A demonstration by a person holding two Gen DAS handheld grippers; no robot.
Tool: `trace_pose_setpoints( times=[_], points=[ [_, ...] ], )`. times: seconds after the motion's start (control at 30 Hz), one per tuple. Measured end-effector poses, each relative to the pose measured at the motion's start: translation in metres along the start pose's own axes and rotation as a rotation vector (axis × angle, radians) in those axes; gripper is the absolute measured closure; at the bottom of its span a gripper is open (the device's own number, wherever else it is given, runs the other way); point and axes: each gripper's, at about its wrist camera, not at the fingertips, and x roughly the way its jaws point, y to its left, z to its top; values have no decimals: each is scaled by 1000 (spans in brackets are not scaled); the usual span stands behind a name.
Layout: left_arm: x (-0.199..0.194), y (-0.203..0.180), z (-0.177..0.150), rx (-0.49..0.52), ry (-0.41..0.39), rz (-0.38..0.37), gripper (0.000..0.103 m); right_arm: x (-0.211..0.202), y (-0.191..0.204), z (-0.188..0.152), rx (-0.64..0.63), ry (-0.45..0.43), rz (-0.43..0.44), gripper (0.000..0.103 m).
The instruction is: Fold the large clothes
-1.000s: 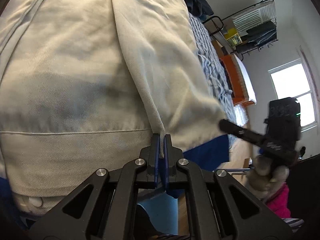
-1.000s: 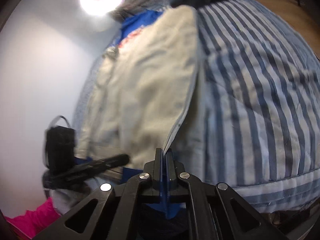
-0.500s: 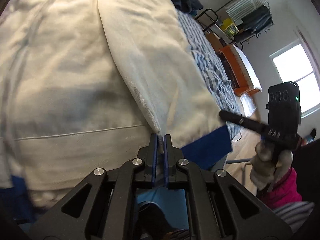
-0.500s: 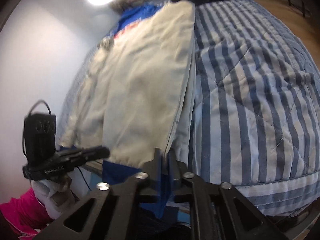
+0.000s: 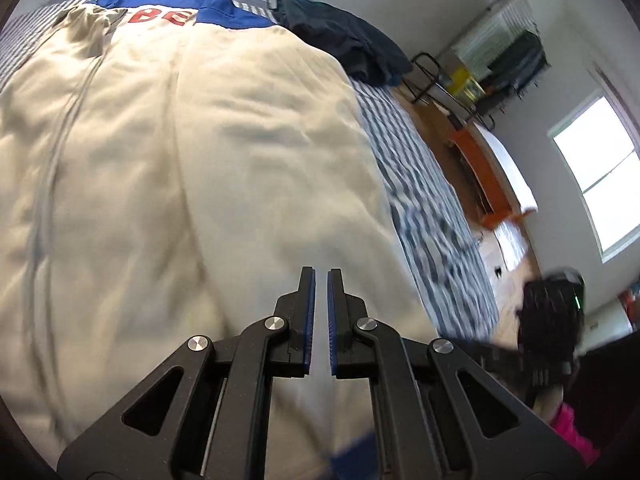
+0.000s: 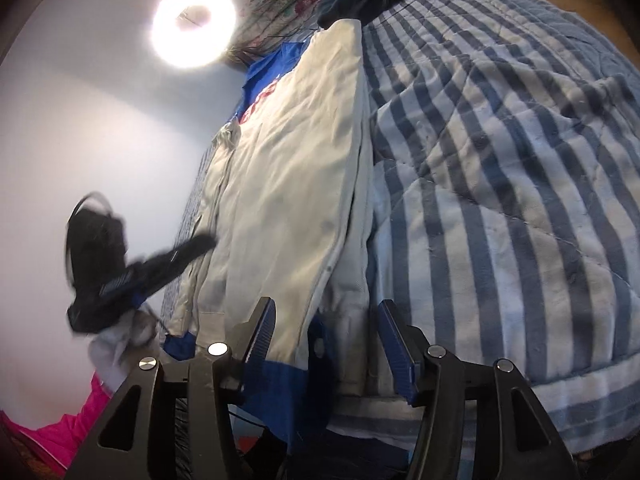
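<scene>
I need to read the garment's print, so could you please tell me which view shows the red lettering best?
The left wrist view: the red lettering faces the camera on the blue panel, with "BE" legible. The right wrist view shows the lettering only edge-on and foreshortened along the jacket's far end, unreadable.

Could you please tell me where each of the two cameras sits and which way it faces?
Left wrist: on the left gripper, angled down over the cream jacket toward a window; its jaws nearly touch, nothing between.
Right wrist: on the right gripper, looking down the jacket's edge and striped quilt toward a ring light; jaws have just been opening, straddling the hem.
Shared: jacket, quilt, each other's gripper.
</scene>
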Motion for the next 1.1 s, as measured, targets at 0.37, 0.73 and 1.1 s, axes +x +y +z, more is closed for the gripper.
trace_pose_setpoints(
  times=[0.37, 0.73, 1.1],
  points=[
    [81, -15, 19, 71, 53, 81, 101, 31, 17, 1, -28, 78, -72, 87],
    [18, -20, -16, 53, -3, -14, 101, 37, 57, 23, -59, 77, -156, 90],
    [-28, -3, -34, -54, -18, -102, 101, 55, 117, 52, -233, 118, -320, 91]
  ],
)
